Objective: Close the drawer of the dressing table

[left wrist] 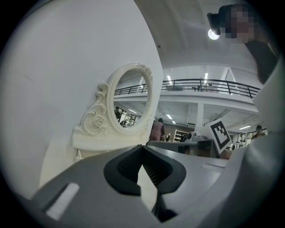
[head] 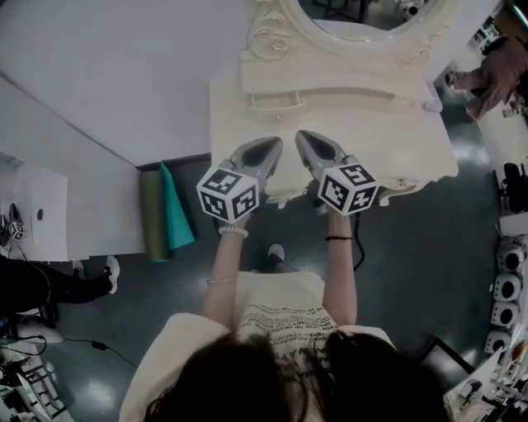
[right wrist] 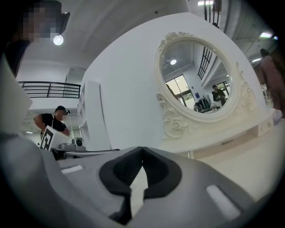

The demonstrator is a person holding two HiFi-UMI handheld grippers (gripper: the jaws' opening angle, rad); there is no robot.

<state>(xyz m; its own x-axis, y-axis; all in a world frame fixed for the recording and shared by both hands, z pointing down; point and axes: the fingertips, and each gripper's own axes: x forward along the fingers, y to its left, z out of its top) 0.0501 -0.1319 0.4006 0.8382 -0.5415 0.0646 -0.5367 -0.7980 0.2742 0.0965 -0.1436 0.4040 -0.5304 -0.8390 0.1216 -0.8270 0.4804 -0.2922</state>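
Observation:
The cream dressing table (head: 412,140) stands against the white wall, with its oval carved mirror (head: 363,16) at the back. Both grippers hover side by side over the front half of the tabletop, pointing at the mirror. My left gripper (head: 275,146) is shut with nothing in it, its tips meeting in the left gripper view (left wrist: 142,147). My right gripper (head: 302,137) is shut too and empty (right wrist: 141,149). The mirror (left wrist: 131,104) (right wrist: 196,75) fills both gripper views. The drawer front (head: 285,196) shows only as a sliver between the marker cubes. I cannot tell how far it stands out.
Rolled green and teal mats (head: 165,210) lean at the table's left side. A small pale purple item (head: 432,105) lies at the tabletop's right rear corner. A person (head: 495,74) stands far right, another (head: 49,284) at left. A black cable (head: 359,247) hangs below the table.

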